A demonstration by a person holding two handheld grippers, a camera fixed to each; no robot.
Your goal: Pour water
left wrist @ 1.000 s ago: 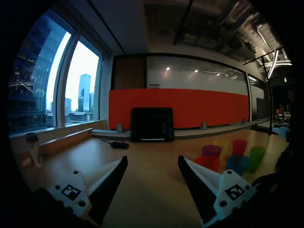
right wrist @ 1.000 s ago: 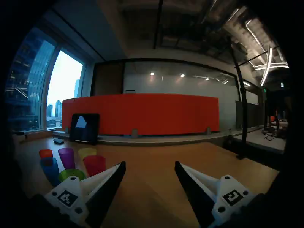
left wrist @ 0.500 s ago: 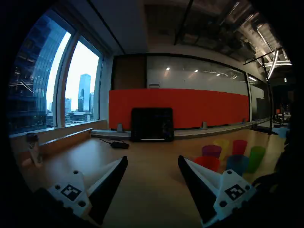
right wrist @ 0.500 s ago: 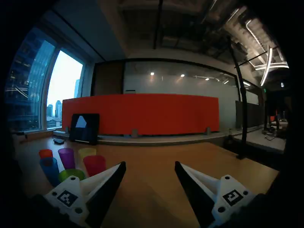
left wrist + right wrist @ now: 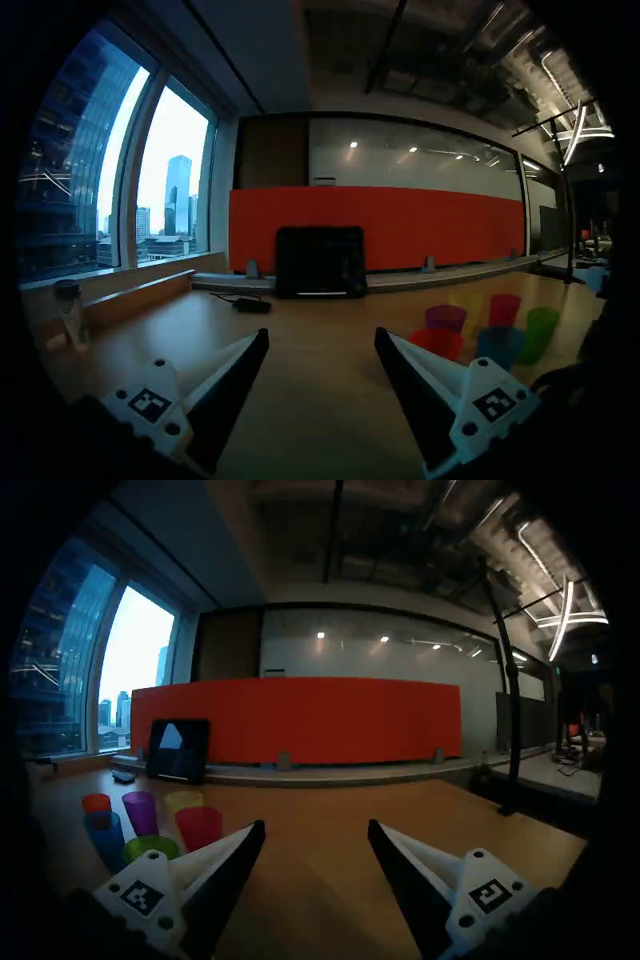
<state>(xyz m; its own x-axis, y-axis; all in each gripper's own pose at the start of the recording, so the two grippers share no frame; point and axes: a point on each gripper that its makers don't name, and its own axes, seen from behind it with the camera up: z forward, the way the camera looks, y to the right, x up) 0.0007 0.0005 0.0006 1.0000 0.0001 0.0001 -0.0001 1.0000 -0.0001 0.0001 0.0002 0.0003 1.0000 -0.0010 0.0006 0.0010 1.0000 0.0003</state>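
- The left gripper (image 5: pixel 321 331) is wide open. Its two white fingers are spread apart and you can see bare wooden table (image 5: pixel 320 400) in the gap between them.
- Same deal with the right gripper (image 5: pixel 315 824): fingers splayed, gripping nothing, hovering low over the same table (image 5: pixel 320 880).
- The plastic cups (image 5: pixel 488 324) are bunched together upright on the table. In the left gripper view they're just past the right-hand finger.
- In that view, the orange cup (image 5: pixel 436 342) and blue cup (image 5: pixel 500 346) are nearest. The purple cup (image 5: pixel 446 318), yellow cup (image 5: pixel 468 308) and red cup (image 5: pixel 504 308) are behind them, and the green cup (image 5: pixel 540 332) is off on the right end.
- In the right gripper view the same bunch (image 5: pixel 148 820) sits beside the left-hand finger, which partly hides the green cup (image 5: pixel 150 848).
- Can't tell if any of them has water in it.
- Farther back a dark tablet (image 5: pixel 320 262) stands propped against an orange divider (image 5: pixel 376 226).
- A small black gadget (image 5: pixel 250 305) with a cable lies on the table in front of the tablet.
- Way off to the left, by the window (image 5: pixel 172 200), there's a pale bottle (image 5: pixel 70 312) with a dark cap.
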